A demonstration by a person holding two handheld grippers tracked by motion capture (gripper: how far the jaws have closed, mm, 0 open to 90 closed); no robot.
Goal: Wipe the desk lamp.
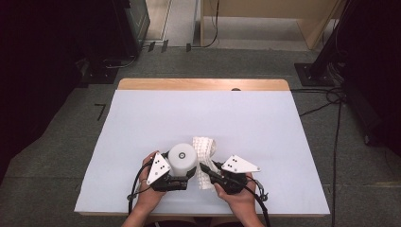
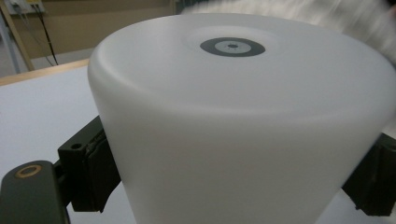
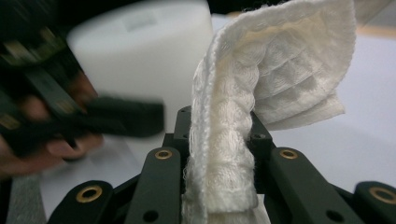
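Lower centre of the high view: your left tool [image 1: 188, 169] grasps the white cylinder [image 1: 182, 158]; your right tool [image 1: 204, 168] is clenched on the white cloth [image 1: 204, 150].

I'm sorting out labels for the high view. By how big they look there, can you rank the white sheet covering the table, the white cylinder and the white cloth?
1. white sheet, by far the largest.
2. and 3. white cylinder and white cloth: they look about alike, and the right gripper hides part of the cloth, so I won't rank them.
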